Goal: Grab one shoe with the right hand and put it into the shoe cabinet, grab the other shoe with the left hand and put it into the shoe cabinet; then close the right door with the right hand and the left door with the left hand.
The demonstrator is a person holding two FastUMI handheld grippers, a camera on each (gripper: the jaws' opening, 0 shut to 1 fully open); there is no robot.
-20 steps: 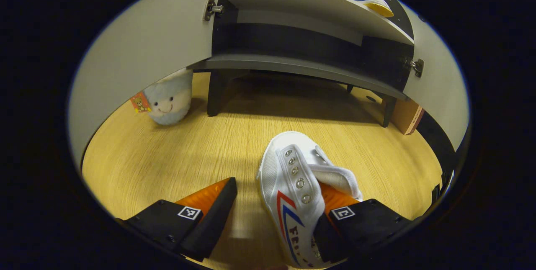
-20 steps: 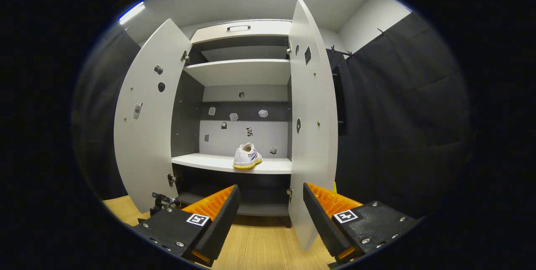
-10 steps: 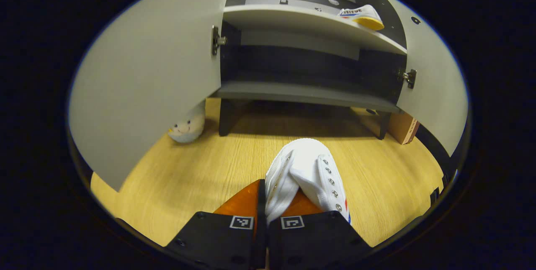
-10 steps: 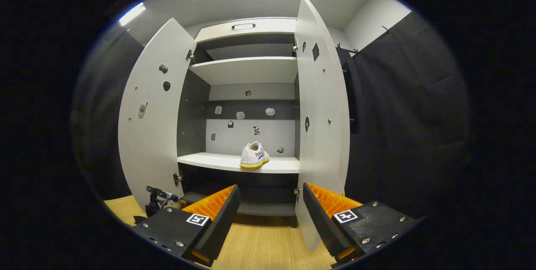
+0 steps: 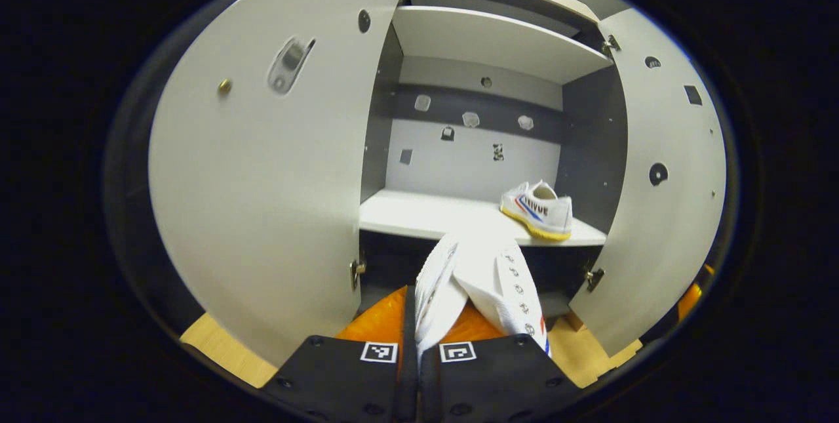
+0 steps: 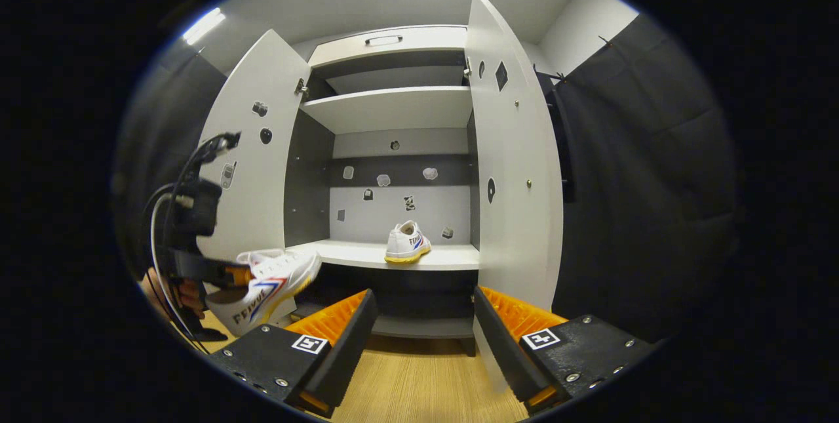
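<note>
Wood floor (image 6: 406, 390) under the open shoe cabinet (image 6: 393, 108); left gripper (image 5: 414, 331) clamps a white shoe (image 5: 478, 279), right gripper (image 6: 419, 338) gapes wide, empty.

Both doors of the shoe cabinet (image 6: 393, 39) stand wide open, the left door (image 5: 262, 187) and right door (image 5: 662, 174) flanking a clear opening onto the lower shelf (image 5: 432, 213). One shoe (image 5: 537, 208) already sits on that shelf toward its right end, near the cabinet's side wall; the shelf's left and middle lie free. The upper shelf (image 6: 393, 108) forms a ceiling over this bay, with ample height beneath it.
</note>
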